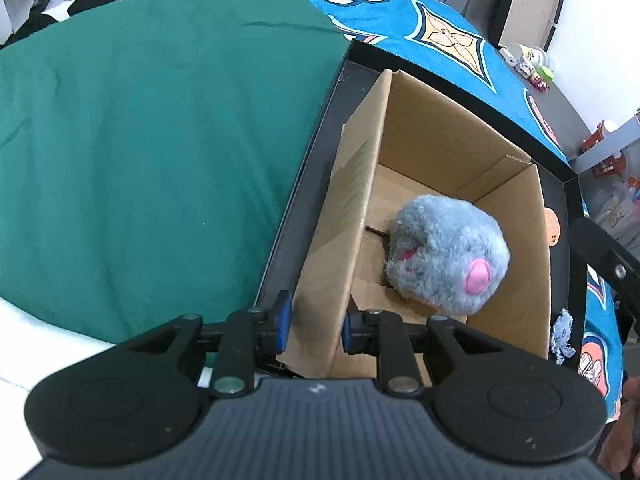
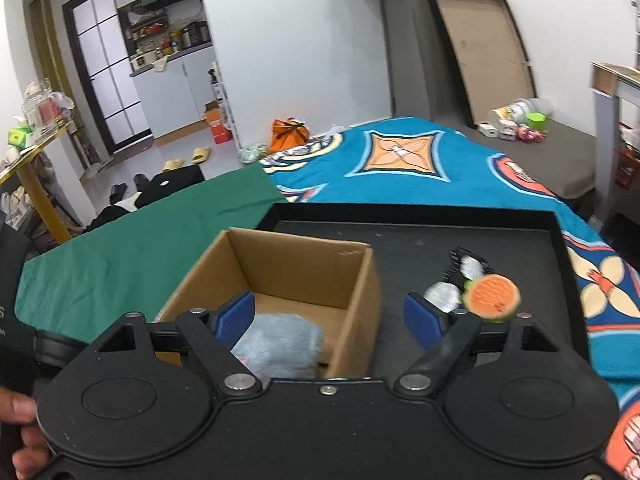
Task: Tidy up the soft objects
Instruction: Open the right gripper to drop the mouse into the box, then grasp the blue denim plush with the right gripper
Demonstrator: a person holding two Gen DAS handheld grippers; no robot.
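A grey plush toy with a pink patch lies inside an open cardboard box. The box stands in a black tray on a bed. My left gripper is shut on the box's left wall, one blue pad on each side. In the right wrist view my right gripper is open and empty above the box's near right corner, with the grey plush just below. An orange round soft toy and a white-and-black one lie on the tray right of the box.
A green cloth covers the bed left of the tray, a blue patterned blanket beyond and to the right. A small blue plush lies by the tray's right rim. Shoes, slippers and an orange bag are on the floor.
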